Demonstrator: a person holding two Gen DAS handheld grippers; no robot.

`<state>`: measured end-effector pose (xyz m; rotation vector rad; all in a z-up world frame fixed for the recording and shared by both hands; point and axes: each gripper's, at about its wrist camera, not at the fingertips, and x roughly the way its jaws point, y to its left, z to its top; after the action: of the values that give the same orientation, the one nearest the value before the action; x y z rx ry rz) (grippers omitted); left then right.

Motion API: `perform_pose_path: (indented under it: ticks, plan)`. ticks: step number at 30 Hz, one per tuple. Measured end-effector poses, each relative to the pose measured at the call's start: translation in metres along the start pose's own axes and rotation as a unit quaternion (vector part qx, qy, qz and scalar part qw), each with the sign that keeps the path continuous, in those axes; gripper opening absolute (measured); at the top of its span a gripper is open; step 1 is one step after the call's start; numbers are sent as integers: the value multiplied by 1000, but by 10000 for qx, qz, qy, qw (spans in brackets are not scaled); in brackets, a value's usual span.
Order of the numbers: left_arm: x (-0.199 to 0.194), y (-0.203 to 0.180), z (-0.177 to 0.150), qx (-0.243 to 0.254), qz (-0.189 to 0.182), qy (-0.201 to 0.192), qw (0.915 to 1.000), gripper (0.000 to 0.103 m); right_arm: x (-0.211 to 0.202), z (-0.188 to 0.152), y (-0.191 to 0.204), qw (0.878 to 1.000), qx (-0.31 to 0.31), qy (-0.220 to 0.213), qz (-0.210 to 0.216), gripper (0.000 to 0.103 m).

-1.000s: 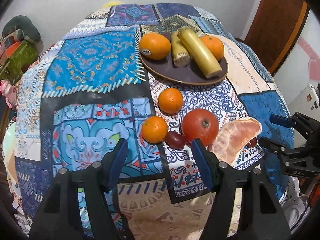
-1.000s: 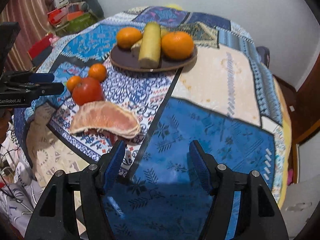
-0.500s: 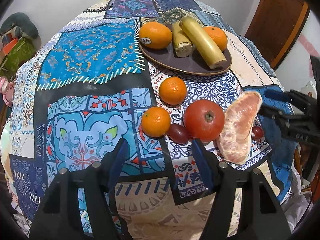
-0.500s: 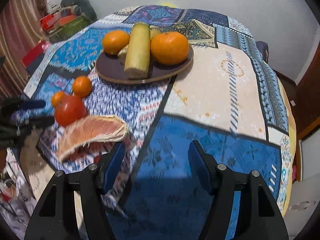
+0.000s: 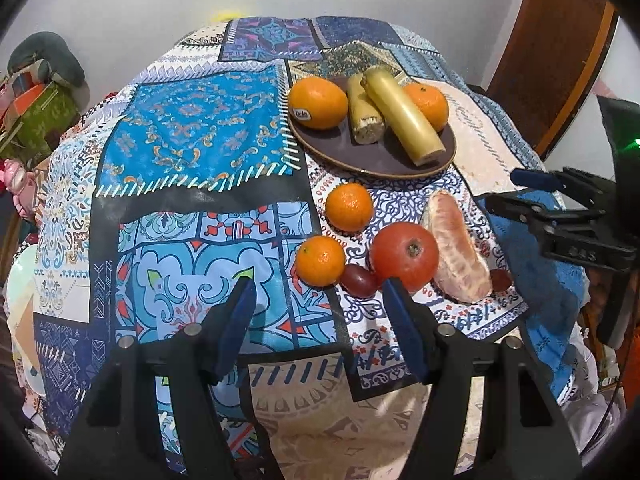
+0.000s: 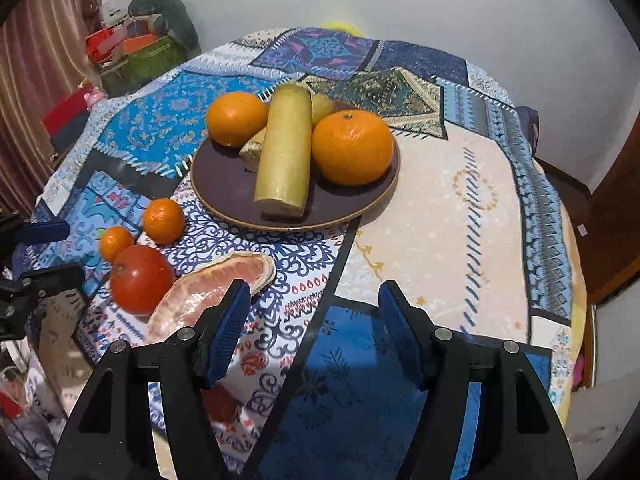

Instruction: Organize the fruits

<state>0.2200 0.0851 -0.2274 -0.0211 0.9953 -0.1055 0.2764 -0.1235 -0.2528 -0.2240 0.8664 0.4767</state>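
Nearest the left-wrist camera, the left gripper (image 5: 318, 300) hangs over the patchwork tablecloth (image 5: 192, 140) with its blue-padded jaws spread wide and nothing between them. Over on the right-wrist view, the right gripper (image 6: 314, 308) hovers just as empty, jaws apart, above a dark blue patch of the cloth. Just past the left gripper's tips sits the loose cluster: one small dark red fruit (image 5: 360, 280), maybe a grape or a date, hard to call at this size, tucked between a small mandarin (image 5: 320, 260) and one tomato (image 5: 404, 256). Touching the tomato's far side lies one peeled pink pomelo segment (image 5: 460, 252), and a second dark red fruit (image 5: 501, 279) peeks out beyond it. A little farther back, a second small mandarin (image 5: 349, 207) stands alone on the cloth, near the plate but not touching it. So that's two loose mandarins, one tomato, one pomelo segment, two little red fruits. Farther on comes the single container, a brown plate (image 5: 320, 148), and it holds four things: two big oranges, one on the left with a sticker (image 5: 318, 103) and one on the right (image 5: 427, 105), with two pale yellow-green sugarcane-like stalks between them, a longer one (image 5: 404, 120) lying against a shorter one (image 5: 362, 114).
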Motion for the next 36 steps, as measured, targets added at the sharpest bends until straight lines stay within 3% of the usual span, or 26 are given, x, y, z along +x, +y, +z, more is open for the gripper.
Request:
perform_pose_path:
  ticks: [6,15,22,25,28,36]
  plan:
    - [-8,-5,0,26,-27,-81,10000,65,-15,-8,19,9994,-101,-11,335,63]
    - [-12,0,-4,-20,-9,-86,10000,65,16,-13,62,9963,-499,425,550,63]
    - [-8,-5,-3,32,-72,-51,10000,65,37,-11,73,9955,-743,501,307,63]
    - [-5,-13,0,158,-79,-51,9998,65,36,-9,70,9942,-842,538,405,56]
    - [-1,-23,3,305,-204,9,9993,65,34,-9,59,9960,-610,475,441,41]
    - [20,-45,12,532,-337,197,9978,65,8,-16,23,9984,74,109,547,40]
